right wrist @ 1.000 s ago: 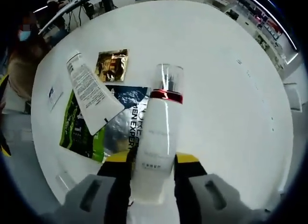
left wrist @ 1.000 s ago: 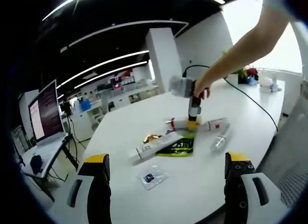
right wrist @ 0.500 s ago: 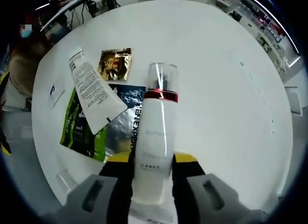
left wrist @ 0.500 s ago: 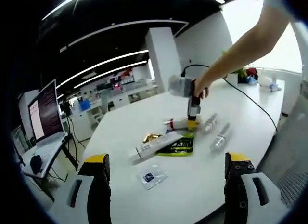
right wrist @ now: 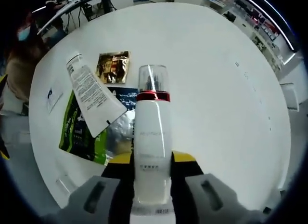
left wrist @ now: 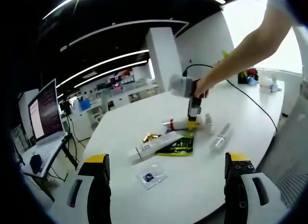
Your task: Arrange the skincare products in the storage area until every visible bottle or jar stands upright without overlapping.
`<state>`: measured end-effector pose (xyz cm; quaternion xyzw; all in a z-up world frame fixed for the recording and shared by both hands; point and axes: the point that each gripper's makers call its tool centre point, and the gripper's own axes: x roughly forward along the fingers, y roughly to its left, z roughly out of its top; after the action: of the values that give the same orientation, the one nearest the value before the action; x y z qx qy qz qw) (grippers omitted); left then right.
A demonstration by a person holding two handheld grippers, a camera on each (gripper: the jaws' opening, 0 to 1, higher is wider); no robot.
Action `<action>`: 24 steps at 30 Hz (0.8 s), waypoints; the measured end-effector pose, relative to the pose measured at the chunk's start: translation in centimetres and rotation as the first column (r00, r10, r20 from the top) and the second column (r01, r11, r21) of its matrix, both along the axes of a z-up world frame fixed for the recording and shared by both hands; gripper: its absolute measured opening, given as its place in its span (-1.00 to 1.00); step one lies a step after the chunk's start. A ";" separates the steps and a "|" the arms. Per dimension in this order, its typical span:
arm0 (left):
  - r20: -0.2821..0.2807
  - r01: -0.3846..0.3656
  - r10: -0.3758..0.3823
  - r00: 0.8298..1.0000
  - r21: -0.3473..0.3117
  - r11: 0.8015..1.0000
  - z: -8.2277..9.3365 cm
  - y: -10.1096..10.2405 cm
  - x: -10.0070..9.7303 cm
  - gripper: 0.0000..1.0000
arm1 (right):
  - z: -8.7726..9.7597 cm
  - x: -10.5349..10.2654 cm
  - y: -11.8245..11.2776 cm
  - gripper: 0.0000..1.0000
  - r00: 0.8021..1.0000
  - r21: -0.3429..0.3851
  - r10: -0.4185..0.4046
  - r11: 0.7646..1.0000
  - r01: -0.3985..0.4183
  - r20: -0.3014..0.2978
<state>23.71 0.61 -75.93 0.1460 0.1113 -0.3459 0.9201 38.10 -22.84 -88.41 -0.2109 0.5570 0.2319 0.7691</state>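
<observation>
An open-plan office or lab. Long strip lights (left wrist: 96, 67) run across a dark ceiling above a broad white table (left wrist: 130, 118), with a lit monitor (left wrist: 45, 111) on a side desk at the left. Further desks and cluttered shelving (left wrist: 120, 86) stretch away beside a white column (left wrist: 161, 55), and a window (left wrist: 260, 21) brightens the right.

Tube (right wrist: 90, 99) overlaps sachet (right wrist: 84, 132); foil packet (right wrist: 112, 67) beside, perhaps touching.

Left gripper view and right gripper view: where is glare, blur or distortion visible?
Left gripper view: ceiling light strips bend from fisheye distortion, and the window is overexposed. Right gripper view: the white bottle is sharp, with a glint on its clear cap.
</observation>
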 end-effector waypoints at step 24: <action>-0.119 0.032 -0.043 0.992 -0.093 0.995 0.1 -0.4 -0.2 0.94 | 0.7 -5.6 1.9 -0.46 0.922 0.363 -0.284 0.856 0.368 -0.264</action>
<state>23.55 0.19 -75.81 0.0848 0.1479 -0.3761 0.9108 32.48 -20.96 -87.74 0.0756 0.5988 0.2281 0.7640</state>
